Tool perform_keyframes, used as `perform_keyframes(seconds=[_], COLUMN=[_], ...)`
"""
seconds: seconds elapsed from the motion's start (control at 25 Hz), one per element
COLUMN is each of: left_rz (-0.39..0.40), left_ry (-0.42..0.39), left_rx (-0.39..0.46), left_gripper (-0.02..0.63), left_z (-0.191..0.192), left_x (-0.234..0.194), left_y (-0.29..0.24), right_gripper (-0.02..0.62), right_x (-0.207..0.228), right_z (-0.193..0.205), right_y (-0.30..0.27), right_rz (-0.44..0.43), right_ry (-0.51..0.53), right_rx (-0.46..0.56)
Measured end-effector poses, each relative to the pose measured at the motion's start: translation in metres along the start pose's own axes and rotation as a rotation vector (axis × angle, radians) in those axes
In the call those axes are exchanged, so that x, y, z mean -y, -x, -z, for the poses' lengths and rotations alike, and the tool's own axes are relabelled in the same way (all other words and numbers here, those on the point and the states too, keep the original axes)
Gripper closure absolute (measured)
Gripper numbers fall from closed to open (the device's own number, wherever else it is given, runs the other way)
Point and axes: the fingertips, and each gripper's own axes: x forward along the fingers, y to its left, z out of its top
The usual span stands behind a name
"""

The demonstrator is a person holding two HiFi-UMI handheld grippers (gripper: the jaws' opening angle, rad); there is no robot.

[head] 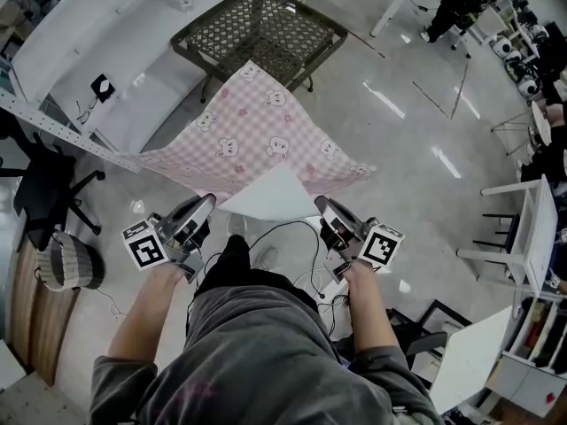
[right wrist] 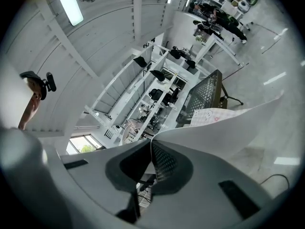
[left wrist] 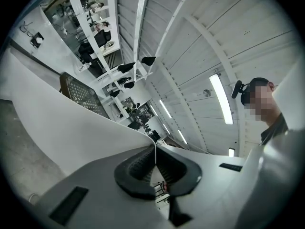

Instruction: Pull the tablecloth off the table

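2 grippers are each clamped on the near edge of the tablecloth (head: 257, 140). The cloth has a pink check print with white cartoon animal faces. Its underside is plain white, and 1 flap of it is turned up between the grippers. A marker cube (head: 144, 244) on each gripper shows a black-and-white square code.

In the left gripper (head: 205, 204) view, the jaws are pressed together on the thin white cloth edge, with the sheet running off to the left. In the right gripper (head: 324, 207) view, the jaws are likewise closed on the cloth edge, with the sheet running off to the right.

The far corner of the cloth overlaps the near edge of the dark mesh surface (head: 266, 25), and most of that top is uncovered. The rest of the cloth spans the air above the glossy floor (head: 399, 122). The floor is open to the right. To the left are a long white surface (head: 80, 51) and an office chair (head: 44, 184).
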Motion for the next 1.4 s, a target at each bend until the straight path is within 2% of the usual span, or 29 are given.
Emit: perform_keyframes(seconds=[0.2, 0.72, 0.92, 1.08, 1.4], left_rz=[0.029, 0.124, 0.135, 0.121, 0.153], left_ry=[-0.018, -0.074, -0.125, -0.098, -0.051], left_rx=[0.007, 0.044, 0.057, 0.076, 0.103], left_gripper=[0.604, 0.604, 0.604, 0.604, 0.604], left_z=[0.003, -0.005, -0.014, -0.014, -0.025], left_x=[0.028, 0.083, 0.099, 0.097, 0.105], left_y=[0.009, 0.021, 0.026, 0.024, 0.018], right_gripper=[0.591, 0.591, 0.591, 0.589, 0.589], right_x=[-0.016, -0.066, -0.082, -0.083, -0.105], right_z=[0.004, -0.001, -0.008, -0.007, -0.018], right_y=[0.019, 0.043, 0.045, 0.044, 0.039], right_rz=[0.009, -0.066, -0.079, -0.084, -0.133], right_ry=[0.014, 0.059, 0.091, 0.064, 0.048], right_rx=[-0.002, 0.047, 0.061, 0.066, 0.072])
